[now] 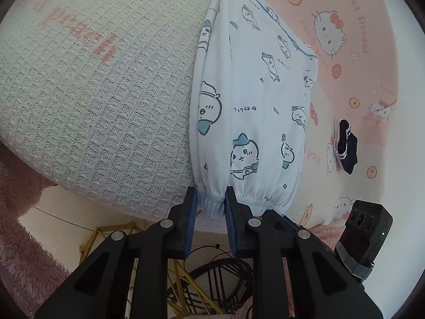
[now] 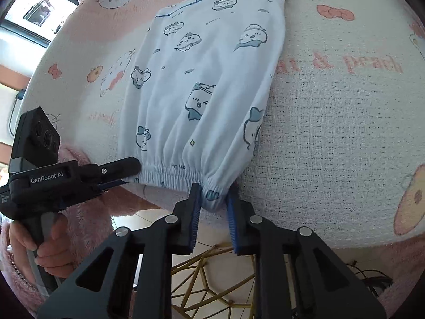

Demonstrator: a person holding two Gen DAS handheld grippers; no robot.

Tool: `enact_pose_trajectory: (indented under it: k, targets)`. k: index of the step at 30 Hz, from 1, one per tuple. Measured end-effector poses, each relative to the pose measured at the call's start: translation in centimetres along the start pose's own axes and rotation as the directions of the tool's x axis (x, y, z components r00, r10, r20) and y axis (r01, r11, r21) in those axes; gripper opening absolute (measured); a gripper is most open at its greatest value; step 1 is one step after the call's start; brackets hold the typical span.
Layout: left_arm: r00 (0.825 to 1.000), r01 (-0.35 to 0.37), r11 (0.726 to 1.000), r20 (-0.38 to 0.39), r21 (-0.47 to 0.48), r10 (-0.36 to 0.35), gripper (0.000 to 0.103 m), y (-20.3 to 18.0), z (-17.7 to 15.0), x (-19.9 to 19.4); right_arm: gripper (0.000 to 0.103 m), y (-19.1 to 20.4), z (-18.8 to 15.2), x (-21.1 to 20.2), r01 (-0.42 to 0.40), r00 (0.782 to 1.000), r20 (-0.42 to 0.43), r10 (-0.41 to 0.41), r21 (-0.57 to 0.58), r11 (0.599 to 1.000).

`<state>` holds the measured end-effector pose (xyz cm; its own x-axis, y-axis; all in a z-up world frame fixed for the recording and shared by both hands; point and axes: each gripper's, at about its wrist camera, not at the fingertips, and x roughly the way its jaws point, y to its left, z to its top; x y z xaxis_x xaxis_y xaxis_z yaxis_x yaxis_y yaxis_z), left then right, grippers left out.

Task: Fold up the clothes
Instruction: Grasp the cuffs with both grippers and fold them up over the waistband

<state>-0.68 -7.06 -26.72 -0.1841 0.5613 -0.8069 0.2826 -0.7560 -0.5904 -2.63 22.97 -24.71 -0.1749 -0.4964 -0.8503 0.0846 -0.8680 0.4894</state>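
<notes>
Light blue shorts (image 1: 247,101) printed with cartoon animals lie flat on the bed, elastic waistband toward me at the bed's edge. My left gripper (image 1: 211,199) stands with its jaws a little apart around the waistband's left end; the fabric sits between the blue pads. My right gripper (image 2: 213,195) likewise has its jaws a little apart around the waistband's right corner (image 2: 212,194). The shorts (image 2: 207,79) also show in the right wrist view, where the left gripper (image 2: 124,171) is at the waistband's other end. The right gripper's body (image 1: 364,236) shows at the right of the left wrist view.
A waffle-weave blanket (image 1: 93,93) with pink Hello Kitty prints covers the bed. A dark folded sock (image 1: 346,146) lies to the right of the shorts. Below the bed edge are a gold wire stand (image 2: 212,279), a black wire rack (image 1: 212,287) and a pink fluffy sleeve (image 1: 21,226).
</notes>
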Motion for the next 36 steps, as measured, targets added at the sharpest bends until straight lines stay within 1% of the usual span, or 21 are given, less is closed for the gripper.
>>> enact_pose_trajectory:
  k: [4,6,8,12,15,19,22,23,25,26,27,28,30,32,33,34,36]
  targets:
    - [0.999,0.033,0.999,0.006,-0.024,-0.033,0.019,0.0,-0.2,-0.7,0.012,-1.1,-0.1,-0.6,-0.077,0.997,0.007,0.077,0.063,0.995]
    - [0.997,0.075,0.996,0.016,-0.042,-0.074,0.019,-0.2,-0.3,-1.5,0.011,-1.1,-0.1,-1.5,-0.127,0.992,0.03,0.124,0.084,0.988]
    - [0.995,0.1,0.994,0.028,-0.049,-0.099,0.019,-0.5,-0.1,-2.3,0.011,-0.9,0.3,-2.8,-0.195,0.979,0.072,0.189,0.094,0.976]
    - [0.993,0.122,0.991,0.017,-0.055,-0.121,0.019,-1.1,1.1,-3.1,0.011,-0.3,1.9,-4.3,-0.252,0.964,0.112,0.241,0.096,0.963]
    - [0.988,0.154,0.986,0.002,-0.062,-0.154,0.019,-1.9,2.7,-3.4,0.011,-0.1,3.5,-5.1,-0.266,0.959,0.121,0.255,0.087,0.96]
    - [0.984,0.179,0.983,0.007,-0.042,-0.179,0.019,-3.5,6.6,-3.5,0.011,0.4,6.9,-5.5,-0.302,0.948,0.135,0.289,0.083,0.95]
    - [0.984,0.178,0.984,0.03,-0.003,-0.178,0.019,-5.3,10.1,-3.1,0.014,1.3,9.9,-5.6,-0.271,0.953,0.157,0.26,0.053,0.961]
    - [0.983,0.177,0.984,0.036,0.016,-0.178,0.02,-6.0,11.3,-3.0,0.016,1.6,11.0,-5.4,-0.255,0.955,0.165,0.245,0.043,0.966]
    - [0.984,0.164,0.984,0.055,0.067,-0.167,0.025,-7.2,13.3,-3.0,0.018,1.8,13.0,-5.3,-0.225,0.96,0.18,0.215,0.042,0.973]
    - [0.985,0.155,0.983,0.066,0.094,-0.161,0.028,-7.8,14.3,-3.0,0.022,1.7,13.9,-5.4,-0.216,0.961,0.186,0.204,0.044,0.975]
    - [0.984,0.146,0.981,0.08,0.131,-0.157,0.035,-8.3,15.1,-3.0,0.028,1.6,14.5,-5.6,-0.21,0.959,0.206,0.197,0.044,0.977]
    - [0.985,0.125,0.977,0.098,0.173,-0.143,0.042,-8.5,15.6,-3.1,0.03,1.5,14.9,-5.9,-0.206,0.954,0.23,0.191,0.043,0.978]
    - [0.986,0.065,0.966,0.133,0.249,-0.101,0.043,-8.6,16.5,-3.1,0.044,1.1,15.4,-6.4,-0.183,0.948,0.272,0.167,0.034,0.983]
    - [0.99,-0.012,0.959,0.141,0.283,-0.03,0.044,-8.0,17.1,-2.2,0.044,0.4,15.5,-6.0,-0.118,0.953,0.283,0.107,0.021,0.993]
    - [0.991,-0.031,0.957,0.13,0.289,-0.007,0.043,-7.5,17.4,-1.7,0.044,0.0,15.6,-5.4,-0.07,0.961,0.268,0.064,0.015,0.997]
    - [0.994,-0.012,0.953,0.106,0.302,-0.021,0.043,-7.1,17.3,-1.1,0.044,-0.3,15.6,-4.5,-0.018,0.971,0.238,0.016,0.008,1.0]
    - [0.996,0.044,0.939,0.054,0.342,-0.067,0.043,-6.7,16.8,-0.2,0.044,-0.7,15.6,-2.7,0.022,0.983,0.18,-0.018,-0.023,0.999]
